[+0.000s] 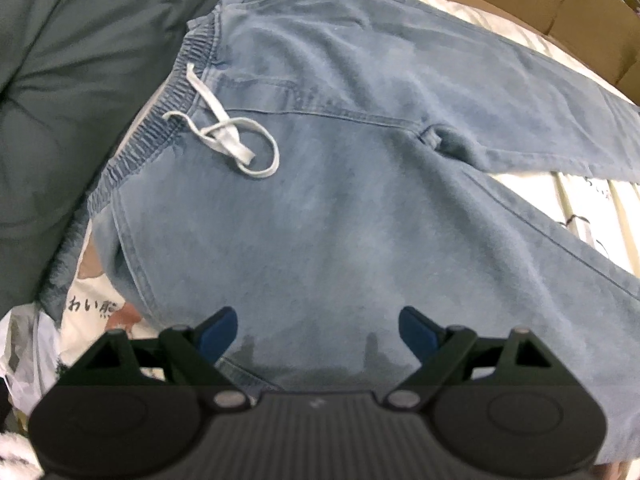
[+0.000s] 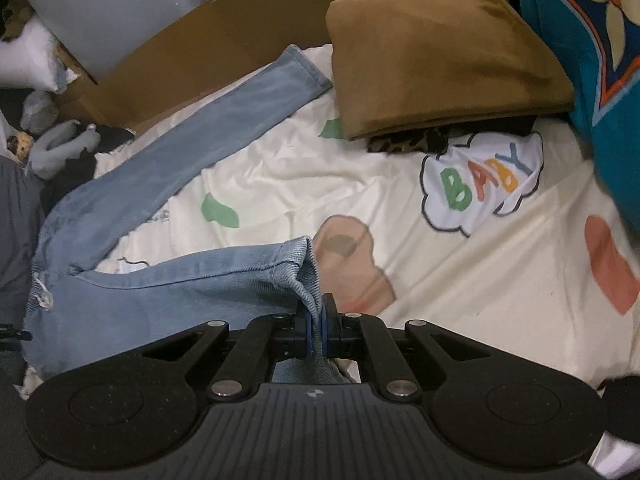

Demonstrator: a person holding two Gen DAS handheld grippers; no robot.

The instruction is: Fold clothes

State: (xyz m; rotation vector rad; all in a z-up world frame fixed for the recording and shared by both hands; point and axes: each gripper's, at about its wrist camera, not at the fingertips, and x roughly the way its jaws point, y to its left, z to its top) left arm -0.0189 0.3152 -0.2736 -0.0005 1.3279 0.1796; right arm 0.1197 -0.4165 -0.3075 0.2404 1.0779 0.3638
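My left tool [image 1: 318,330] hangs wide over seat of light-blue jeans [image 1: 360,208], nothing between pads; white drawstring [image 1: 224,136] looped near elastic waistband, far left. Jeans spread on cream printed bedsheet [image 2: 360,184], legs running right. My right tool [image 2: 318,330] clamped tight on near leg's hem [image 2: 308,280], lifting it. Far leg lies flat toward cardboard box [image 2: 224,52]; contents hidden. Folded brown garment [image 2: 440,60] far right.
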